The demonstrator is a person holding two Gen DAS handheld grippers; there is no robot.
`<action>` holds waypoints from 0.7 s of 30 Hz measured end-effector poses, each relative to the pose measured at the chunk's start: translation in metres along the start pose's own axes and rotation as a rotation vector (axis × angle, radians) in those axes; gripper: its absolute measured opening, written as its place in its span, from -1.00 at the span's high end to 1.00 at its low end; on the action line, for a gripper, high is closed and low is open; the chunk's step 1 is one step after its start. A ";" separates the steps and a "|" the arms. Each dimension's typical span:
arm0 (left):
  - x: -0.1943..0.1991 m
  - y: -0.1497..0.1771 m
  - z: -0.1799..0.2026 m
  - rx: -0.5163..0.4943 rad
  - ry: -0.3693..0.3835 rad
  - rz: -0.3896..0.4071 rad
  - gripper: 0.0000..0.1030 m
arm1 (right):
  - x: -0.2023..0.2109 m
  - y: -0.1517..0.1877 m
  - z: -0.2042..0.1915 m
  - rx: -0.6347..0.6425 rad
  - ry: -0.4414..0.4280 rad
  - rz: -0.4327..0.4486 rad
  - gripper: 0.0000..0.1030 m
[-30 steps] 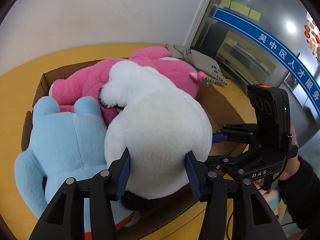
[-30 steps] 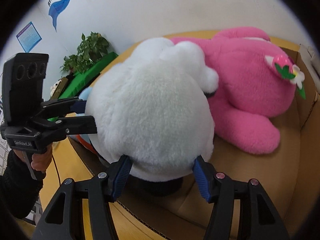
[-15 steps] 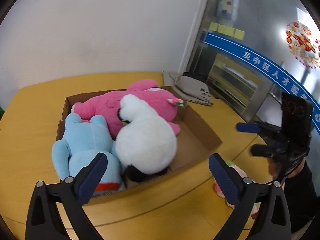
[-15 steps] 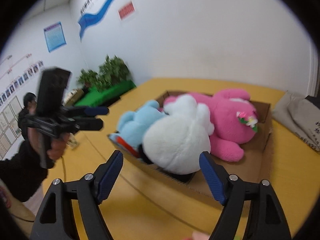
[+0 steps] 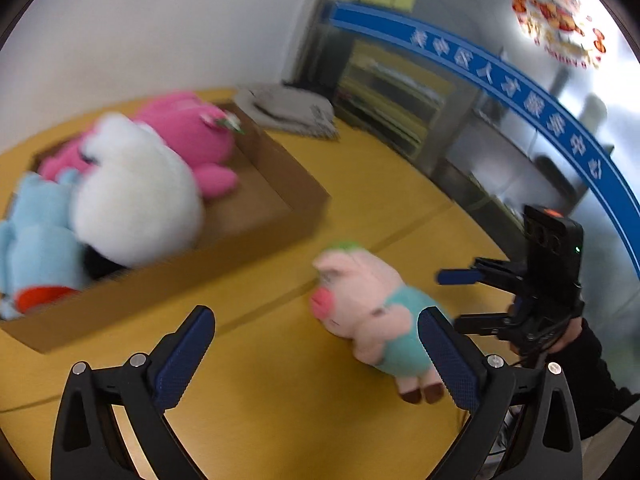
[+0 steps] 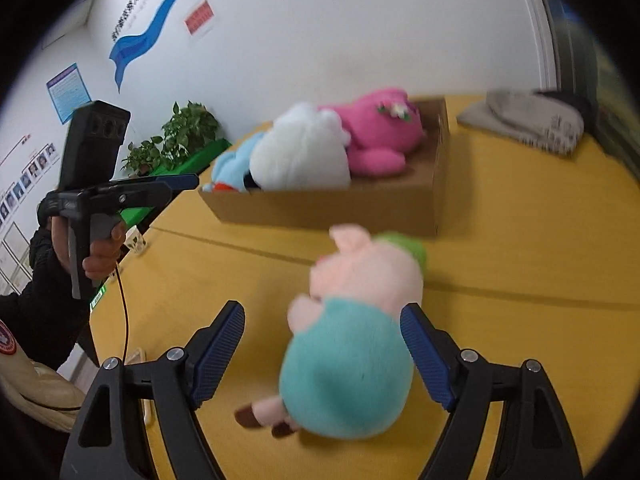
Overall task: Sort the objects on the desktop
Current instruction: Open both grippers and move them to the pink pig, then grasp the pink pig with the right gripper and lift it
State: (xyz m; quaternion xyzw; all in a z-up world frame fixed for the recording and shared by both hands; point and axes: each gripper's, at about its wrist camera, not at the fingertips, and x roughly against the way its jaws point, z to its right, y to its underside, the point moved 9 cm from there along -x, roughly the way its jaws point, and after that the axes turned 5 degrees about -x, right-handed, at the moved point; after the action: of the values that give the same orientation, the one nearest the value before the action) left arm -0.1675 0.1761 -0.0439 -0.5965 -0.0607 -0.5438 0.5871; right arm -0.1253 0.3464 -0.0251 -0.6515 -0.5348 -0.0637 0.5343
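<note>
The pig plush [image 6: 352, 332] lies on the tabletop [image 6: 520, 248] outside the cardboard box [image 6: 332, 208], between the spread right gripper [image 6: 322, 356]; left gripper [image 5: 316, 360] likewise gapes. Soft, light: squeeze its teal belly.

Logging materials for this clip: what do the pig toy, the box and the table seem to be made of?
Pig toy: soft plush fabric, going by its fuzzy matte surface and rounded stuffed shape.
Box: brown corrugated cardboard by the look of it, matte, with thin folded walls.
Table: smooth yellow top, probably laminate or painted wood; a dark seam line crosses it.
</note>
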 end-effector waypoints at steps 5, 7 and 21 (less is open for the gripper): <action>-0.073 0.014 0.007 0.117 0.062 -0.102 -0.93 | -0.034 0.031 0.024 -0.041 0.037 -0.092 -0.64; -0.087 0.012 0.003 0.167 0.053 -0.114 -0.80 | -0.037 0.035 0.022 -0.054 0.005 -0.100 -0.61; -0.104 0.058 0.022 0.141 0.071 -0.223 -0.63 | -0.035 0.077 -0.045 -0.012 -0.070 -0.105 -0.57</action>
State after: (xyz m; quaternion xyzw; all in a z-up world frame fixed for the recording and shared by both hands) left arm -0.1556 0.2342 -0.1499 -0.5238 -0.1438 -0.6207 0.5654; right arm -0.0592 0.3010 -0.0771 -0.6276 -0.5862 -0.0718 0.5073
